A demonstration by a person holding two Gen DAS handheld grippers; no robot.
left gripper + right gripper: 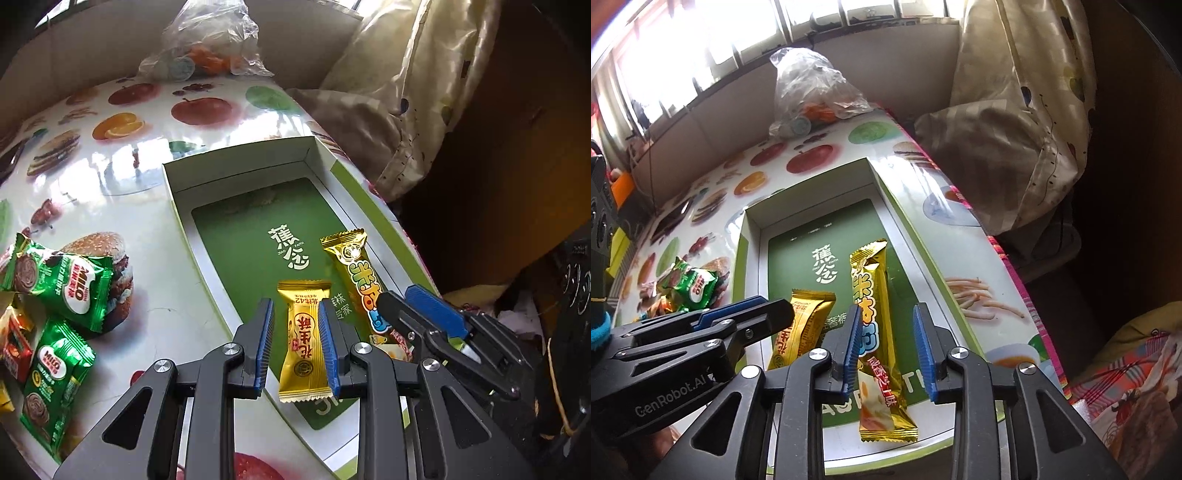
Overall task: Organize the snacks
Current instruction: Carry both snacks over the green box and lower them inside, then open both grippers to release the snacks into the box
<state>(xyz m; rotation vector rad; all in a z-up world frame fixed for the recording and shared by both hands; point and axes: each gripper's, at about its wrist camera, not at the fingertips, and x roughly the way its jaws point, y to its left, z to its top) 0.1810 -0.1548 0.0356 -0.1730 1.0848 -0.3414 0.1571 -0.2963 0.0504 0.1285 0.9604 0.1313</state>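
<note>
Claws first: my left gripper (295, 314) stands narrow over the short gold snack pack (303, 339), which lies flat in the box (236, 177); its right pad looks to touch the pack's edge, left pad clear of it, no real grip. My right gripper (886, 321) has a gap, jaws not pressing; the long gold snack bar (877, 317) lies loose on the box floor between them, left pad at its edge, right pad apart. Both packs side by side on the green insert (798, 243), bar nearer the box's right wall. Box sits open on the food-print table (110, 177). Left of the box, on the table: green Milo packs (59, 273) and a red-yellow pack (14, 339). Far end: clear plastic bag (809, 92). Right: patterned curtain (1015, 110).
</note>
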